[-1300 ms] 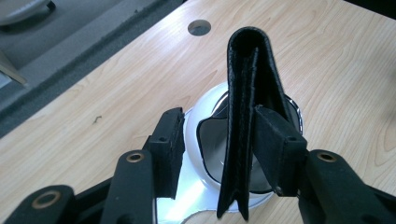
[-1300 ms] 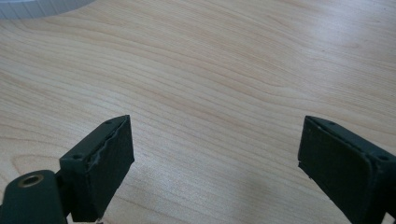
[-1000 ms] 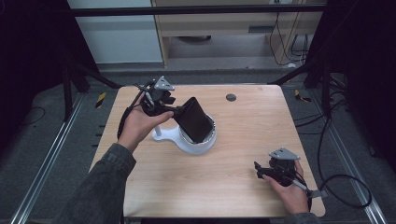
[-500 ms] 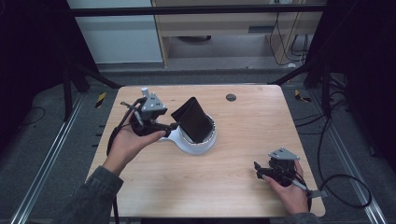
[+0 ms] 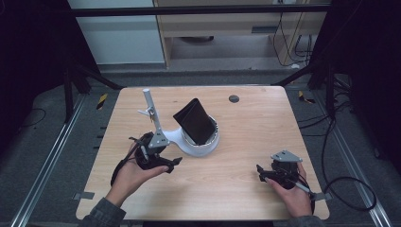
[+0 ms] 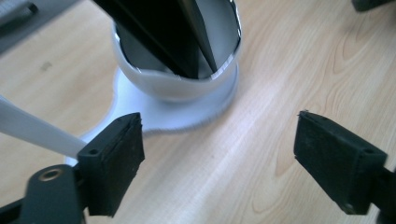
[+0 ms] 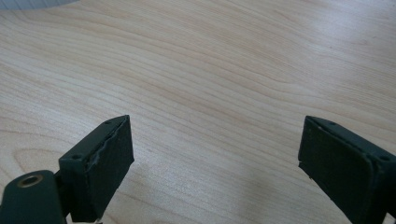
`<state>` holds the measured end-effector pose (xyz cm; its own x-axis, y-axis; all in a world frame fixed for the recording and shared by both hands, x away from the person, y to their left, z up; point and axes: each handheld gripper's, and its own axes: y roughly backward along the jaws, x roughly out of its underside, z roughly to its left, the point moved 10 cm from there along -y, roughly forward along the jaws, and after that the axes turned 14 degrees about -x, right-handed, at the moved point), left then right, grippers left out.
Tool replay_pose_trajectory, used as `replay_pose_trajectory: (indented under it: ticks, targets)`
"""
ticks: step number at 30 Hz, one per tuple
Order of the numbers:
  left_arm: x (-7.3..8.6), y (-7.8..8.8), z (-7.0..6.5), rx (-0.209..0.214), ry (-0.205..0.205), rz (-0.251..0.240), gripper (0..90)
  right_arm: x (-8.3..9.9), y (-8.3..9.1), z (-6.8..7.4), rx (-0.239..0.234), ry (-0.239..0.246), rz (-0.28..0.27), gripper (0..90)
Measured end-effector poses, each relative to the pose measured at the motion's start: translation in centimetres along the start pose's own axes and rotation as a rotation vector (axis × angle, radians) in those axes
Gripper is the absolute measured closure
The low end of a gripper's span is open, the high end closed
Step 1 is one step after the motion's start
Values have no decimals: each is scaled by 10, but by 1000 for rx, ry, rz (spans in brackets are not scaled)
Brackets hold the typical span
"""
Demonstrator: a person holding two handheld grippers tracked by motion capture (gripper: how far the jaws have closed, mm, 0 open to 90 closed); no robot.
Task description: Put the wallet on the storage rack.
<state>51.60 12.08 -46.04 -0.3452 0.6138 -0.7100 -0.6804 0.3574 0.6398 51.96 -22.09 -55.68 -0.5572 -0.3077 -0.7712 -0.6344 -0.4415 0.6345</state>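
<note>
White plastic forms the stand (image 5: 189, 142) near the middle of the table (image 5: 255, 137): a round cup on a flat base, with a thin post (image 5: 152, 111) rising at its left end. A black wallet (image 5: 195, 121) stands tilted in the cup, its folded edge up, leaning toward the far left. In the left gripper view the wallet's (image 6: 168, 32) lower end sits inside the cup. Left gripper (image 5: 171, 164) is low over the table just in front of the stand, near the post's foot, apart from the wallet; its jaws have just been opening and stand wide, with bare wood between them (image 6: 219, 158). Right gripper (image 5: 261, 171) rests at the near right of the table, well apart from the stand, jaws wide open, holding nothing (image 7: 215, 163).
</note>
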Motion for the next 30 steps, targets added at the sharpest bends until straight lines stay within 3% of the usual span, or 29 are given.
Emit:
replay_pose_trajectory:
  ticks: [6,15,21,30]
  targets:
    - [41,-21,-13,26,36,59,101,0,-1,1,-7,-2,1,94]
    - [81,-33,-1,8,109,84,68,2,-3,3,-16,-13,13,69]
    - [106,-37,16,-54,176,106,35,4,-7,6,-54,-38,10,42]
    - [138,-36,49,-128,260,133,39,13,-19,13,-121,-80,61,45]
